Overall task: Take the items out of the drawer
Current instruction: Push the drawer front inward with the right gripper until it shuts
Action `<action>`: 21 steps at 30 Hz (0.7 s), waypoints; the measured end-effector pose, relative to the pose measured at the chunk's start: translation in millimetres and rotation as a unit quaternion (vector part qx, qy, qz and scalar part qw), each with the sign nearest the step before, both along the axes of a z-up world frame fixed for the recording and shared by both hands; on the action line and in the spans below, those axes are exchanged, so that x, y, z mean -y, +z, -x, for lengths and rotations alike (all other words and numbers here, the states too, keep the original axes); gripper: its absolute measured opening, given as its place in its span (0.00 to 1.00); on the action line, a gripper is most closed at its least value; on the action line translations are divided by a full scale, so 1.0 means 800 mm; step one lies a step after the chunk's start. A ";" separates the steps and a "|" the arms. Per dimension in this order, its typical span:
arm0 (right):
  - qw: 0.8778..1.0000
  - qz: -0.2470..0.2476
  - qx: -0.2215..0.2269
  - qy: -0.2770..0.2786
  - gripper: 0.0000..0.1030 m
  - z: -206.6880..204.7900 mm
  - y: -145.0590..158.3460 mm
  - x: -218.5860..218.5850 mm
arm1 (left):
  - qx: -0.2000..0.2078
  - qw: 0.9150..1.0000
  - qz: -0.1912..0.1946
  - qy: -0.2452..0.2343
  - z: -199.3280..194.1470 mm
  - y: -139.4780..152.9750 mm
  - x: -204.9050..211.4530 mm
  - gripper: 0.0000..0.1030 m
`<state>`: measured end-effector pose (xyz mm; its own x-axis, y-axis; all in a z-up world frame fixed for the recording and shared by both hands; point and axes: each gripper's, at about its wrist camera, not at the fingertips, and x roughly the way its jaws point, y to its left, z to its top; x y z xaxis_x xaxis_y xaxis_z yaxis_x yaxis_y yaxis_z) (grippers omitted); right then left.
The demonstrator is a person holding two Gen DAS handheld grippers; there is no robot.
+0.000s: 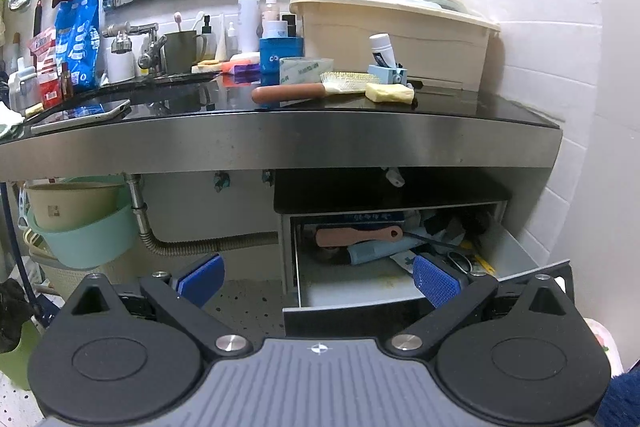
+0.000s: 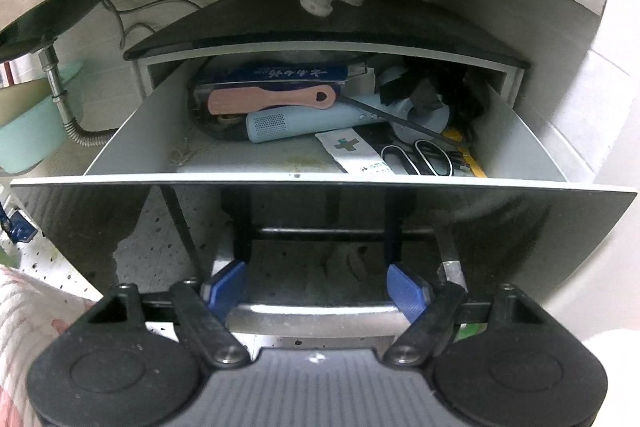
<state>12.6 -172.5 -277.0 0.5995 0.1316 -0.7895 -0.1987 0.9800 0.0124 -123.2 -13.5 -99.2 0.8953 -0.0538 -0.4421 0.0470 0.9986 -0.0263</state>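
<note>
A home washroom is being shown. A faucet (image 1: 150, 47) is standing at ten o'clock on the dark countertop (image 1: 280, 107), toiletry bottles (image 1: 248, 17) are crowding twelve o'clock, and plastic basins (image 1: 80, 227) are being kept beneath beside the drain hose (image 1: 208, 241), at eight o'clock.

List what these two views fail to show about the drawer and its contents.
- Rear of the drawer: in the right wrist view, the black shelf above shades it; the dark clutter at back right is unidentifiable.
- Blue box: its print is too small to read.
- Scissors: in the left wrist view, the left tool hides part.
- Drawer handle: the right tool covers its ends.
</note>
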 end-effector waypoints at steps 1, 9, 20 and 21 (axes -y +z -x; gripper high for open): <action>1.000 0.000 0.000 0.000 0.75 0.001 0.000 0.000 | 0.001 1.000 0.001 0.001 0.000 0.000 0.000 0.99; 1.000 -0.001 0.002 0.000 0.75 0.006 0.001 0.002 | -0.006 1.000 0.007 0.000 -0.001 0.000 -0.004 0.99; 1.000 -0.001 0.004 0.000 0.75 0.009 -0.003 0.002 | -0.001 1.000 0.007 -0.004 0.003 0.001 -0.003 0.99; 1.000 -0.001 0.004 0.000 0.75 0.008 -0.004 0.001 | -0.002 1.000 0.008 -0.005 0.002 0.001 -0.003 0.99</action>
<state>6.1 -173.6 -280.3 0.6058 0.1329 -0.7844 -0.1980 0.9801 0.0131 -124.9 -10.8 -98.7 0.8934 -0.0692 -0.4440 0.0561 0.9975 -0.0426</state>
